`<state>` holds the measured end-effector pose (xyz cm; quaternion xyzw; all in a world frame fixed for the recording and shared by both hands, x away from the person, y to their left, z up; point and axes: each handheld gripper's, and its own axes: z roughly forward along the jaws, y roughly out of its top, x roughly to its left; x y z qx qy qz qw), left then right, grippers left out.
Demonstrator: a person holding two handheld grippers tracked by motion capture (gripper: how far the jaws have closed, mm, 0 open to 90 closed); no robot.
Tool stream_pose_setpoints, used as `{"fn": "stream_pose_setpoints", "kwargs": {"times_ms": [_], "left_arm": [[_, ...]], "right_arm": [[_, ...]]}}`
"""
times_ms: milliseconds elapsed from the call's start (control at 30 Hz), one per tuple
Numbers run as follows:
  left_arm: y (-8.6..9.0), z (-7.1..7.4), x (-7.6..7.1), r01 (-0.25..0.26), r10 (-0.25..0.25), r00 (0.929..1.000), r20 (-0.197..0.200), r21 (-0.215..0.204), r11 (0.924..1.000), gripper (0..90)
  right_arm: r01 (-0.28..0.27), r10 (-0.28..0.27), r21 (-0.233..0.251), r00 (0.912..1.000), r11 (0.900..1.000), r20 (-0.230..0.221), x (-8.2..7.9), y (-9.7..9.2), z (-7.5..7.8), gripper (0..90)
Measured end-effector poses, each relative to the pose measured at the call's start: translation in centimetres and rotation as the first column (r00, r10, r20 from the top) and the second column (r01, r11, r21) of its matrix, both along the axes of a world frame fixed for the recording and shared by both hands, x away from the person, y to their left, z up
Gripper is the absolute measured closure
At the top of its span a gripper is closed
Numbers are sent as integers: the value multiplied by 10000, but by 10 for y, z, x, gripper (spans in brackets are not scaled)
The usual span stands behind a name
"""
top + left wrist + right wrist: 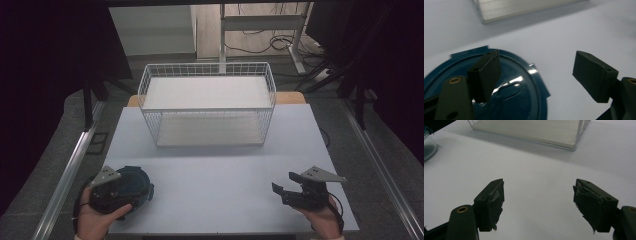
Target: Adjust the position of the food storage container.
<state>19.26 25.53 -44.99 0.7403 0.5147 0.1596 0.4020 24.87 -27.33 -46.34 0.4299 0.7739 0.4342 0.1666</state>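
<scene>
1. The counter is a pale rectangular top that carries everything in view; the person's hands come in at its near edge.
2. The wire basket is white and stands at the far middle of the counter, well apart from both tools. It has a pale shelf at its top and another at its floor.
3. The blue lid is a dark blue round piece lying flat on the counter at the near left corner. In the left gripper view it sits under the left-hand jaw, with a raised oval in its middle.
4. The left tool hangs over the blue lid with its jaws wide; nothing is between them, and the pads are clear of the lid.
5. The right tool is at the near right of the counter, jaws wide over bare surface, holding nothing.
</scene>
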Motion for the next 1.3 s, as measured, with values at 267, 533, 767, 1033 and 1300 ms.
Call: {"fn": "stream_pose_setpoints", "kwargs": {"times_ms": [267,533,767,1033,1300], "left_arm": [[27,3,-11,-588,588,9983,14,-139,9982,232],[50,0,-22,-776,776,9967,-239,14,9970,298],[72,-6,-33,-990,989,9933,-600,5,9951,532],[94,-20,-40,-1459,1516,9813,-1184,549,9878,799],[109,-35,-38,-2066,2191,9588,-1807,856,9747,900]], "right_arm": [[165,-166,-94,9998,9998,-107,0,0,-1,246],[300,-303,-159,9993,9994,-225,1,-3,-2,246],[283,-285,-99,9994,9995,-217,1,-2,-2,246],[411,-419,-203,9983,9989,-405,3,-2,-4,245],[451,-463,-248,9978,9987,-476,3,-2,-6,244]]}}
